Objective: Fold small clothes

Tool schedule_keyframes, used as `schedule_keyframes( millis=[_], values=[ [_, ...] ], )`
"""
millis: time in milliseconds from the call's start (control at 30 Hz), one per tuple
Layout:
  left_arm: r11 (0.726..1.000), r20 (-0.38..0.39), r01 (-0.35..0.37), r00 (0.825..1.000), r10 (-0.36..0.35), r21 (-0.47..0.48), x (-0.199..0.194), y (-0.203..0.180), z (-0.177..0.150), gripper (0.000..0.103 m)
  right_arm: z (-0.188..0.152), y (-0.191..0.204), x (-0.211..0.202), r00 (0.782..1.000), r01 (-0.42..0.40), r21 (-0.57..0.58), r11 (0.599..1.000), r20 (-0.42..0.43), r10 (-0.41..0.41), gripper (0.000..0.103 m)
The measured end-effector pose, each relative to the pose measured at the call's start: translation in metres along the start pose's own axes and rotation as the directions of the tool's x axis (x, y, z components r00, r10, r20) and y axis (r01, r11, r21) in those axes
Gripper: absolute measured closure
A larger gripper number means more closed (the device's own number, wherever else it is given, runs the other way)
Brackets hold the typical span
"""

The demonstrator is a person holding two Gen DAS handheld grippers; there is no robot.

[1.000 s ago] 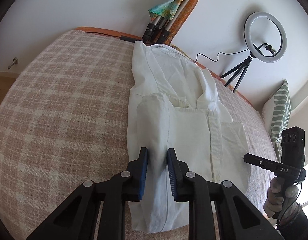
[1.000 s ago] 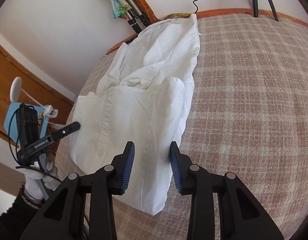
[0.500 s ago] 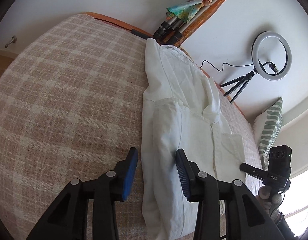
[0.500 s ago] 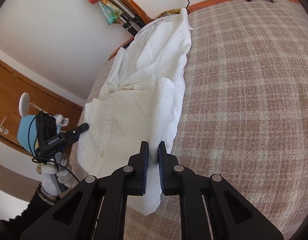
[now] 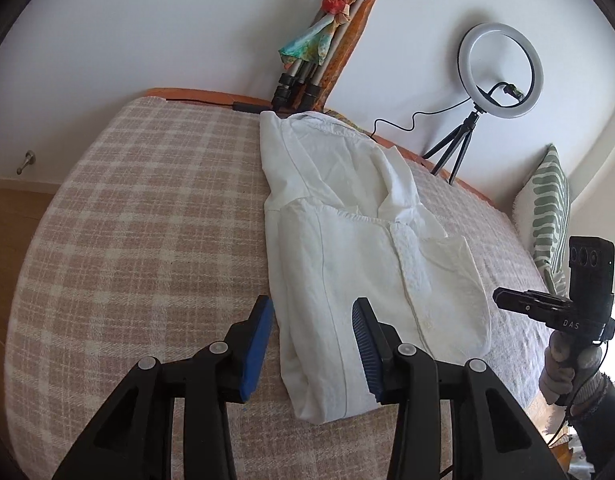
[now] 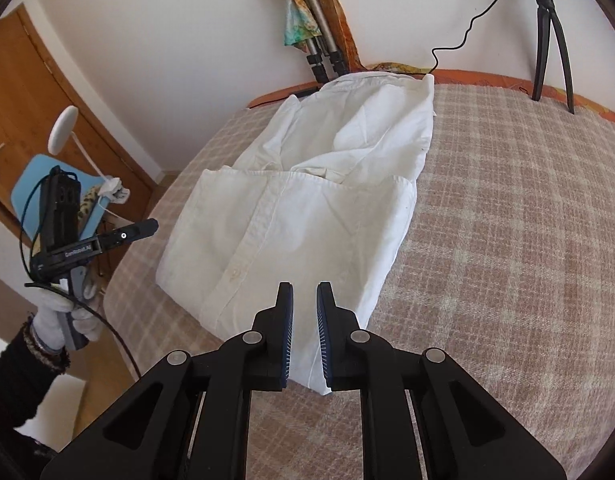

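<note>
A white button shirt [image 5: 347,248] lies on the checked bed cover [image 5: 147,240], its sides folded in and the near half doubled over. My left gripper [image 5: 313,316] is open and hovers over the shirt's near left edge, holding nothing. In the right wrist view the shirt [image 6: 307,200] lies ahead. My right gripper [image 6: 304,300] has its jaws close together with a narrow gap over the shirt's near edge; no cloth shows pinched between them. Each gripper shows in the other's view, held off the bed's side: the right one [image 5: 547,308] and the left one [image 6: 107,238].
A ring light on a tripod [image 5: 499,72] stands on the bed's far side with its cable. Folded tripods with a colourful scarf [image 5: 323,48] lean on the wall. A green striped pillow [image 5: 547,216] lies at the right. A wooden door [image 6: 47,120] and a blue chair [image 6: 31,184] are at the left.
My left gripper let go of the shirt's fold, opened wide and drew back. My right gripper closed from open to nearly shut and pulled back toward the shirt's near edge.
</note>
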State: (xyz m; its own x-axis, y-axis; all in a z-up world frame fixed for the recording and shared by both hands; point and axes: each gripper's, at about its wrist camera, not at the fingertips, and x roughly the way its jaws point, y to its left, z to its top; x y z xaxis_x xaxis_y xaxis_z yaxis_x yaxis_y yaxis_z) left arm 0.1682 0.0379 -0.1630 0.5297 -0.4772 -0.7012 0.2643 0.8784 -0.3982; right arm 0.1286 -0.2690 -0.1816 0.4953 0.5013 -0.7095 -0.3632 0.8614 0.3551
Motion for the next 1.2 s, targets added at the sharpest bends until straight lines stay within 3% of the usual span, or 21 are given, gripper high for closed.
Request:
schedule_keyframes(
  millis=[200,267,633,833,967,1067,1133,1167,1200],
  values=[
    [1.000,-0.019,-0.012,1.000,0.012,0.001,0.034,-0.002,0.030,0.062,0.031,-0.014,0.025,1.000,0.006,0.009,1.000,-0.018,-0.006,0.090],
    [1.000,-0.025,-0.012,1.000,0.013,0.018,0.044,-0.004,0.043,0.062,0.045,-0.021,0.028,1.000,0.014,0.012,1.000,-0.017,-0.014,0.085],
    [0.999,-0.035,-0.034,0.999,0.033,-0.018,0.103,0.014,0.117,0.062,0.114,-0.068,0.074,0.993,-0.112,0.142,0.983,-0.021,0.117,0.084],
    [0.994,-0.077,-0.103,0.991,0.105,0.031,0.138,0.024,0.135,0.062,0.129,-0.114,0.099,0.999,-0.023,0.232,0.973,-0.030,0.030,0.084],
    [0.990,-0.078,-0.139,0.987,0.141,0.030,0.153,0.034,0.146,0.060,0.136,-0.142,0.102,0.997,0.080,0.264,0.961,-0.039,-0.072,0.084],
    [0.991,-0.072,-0.131,0.989,0.132,0.014,0.162,0.041,0.156,0.054,0.145,-0.149,0.097,0.997,0.073,0.261,0.962,-0.015,-0.072,0.084],
    [0.991,-0.072,-0.133,0.988,0.133,0.011,0.169,0.044,0.163,0.048,0.154,-0.150,0.091,0.999,0.029,0.258,0.966,0.023,-0.036,0.074],
    [0.991,-0.072,-0.132,0.989,0.132,0.006,0.173,0.045,0.166,0.048,0.159,-0.151,0.089,0.999,0.014,0.258,0.966,0.041,-0.026,0.059],
    [0.992,-0.073,-0.126,0.989,0.125,-0.002,0.176,0.046,0.168,0.048,0.164,-0.152,0.089,0.998,0.002,0.257,0.966,0.061,-0.018,0.052]
  ],
)
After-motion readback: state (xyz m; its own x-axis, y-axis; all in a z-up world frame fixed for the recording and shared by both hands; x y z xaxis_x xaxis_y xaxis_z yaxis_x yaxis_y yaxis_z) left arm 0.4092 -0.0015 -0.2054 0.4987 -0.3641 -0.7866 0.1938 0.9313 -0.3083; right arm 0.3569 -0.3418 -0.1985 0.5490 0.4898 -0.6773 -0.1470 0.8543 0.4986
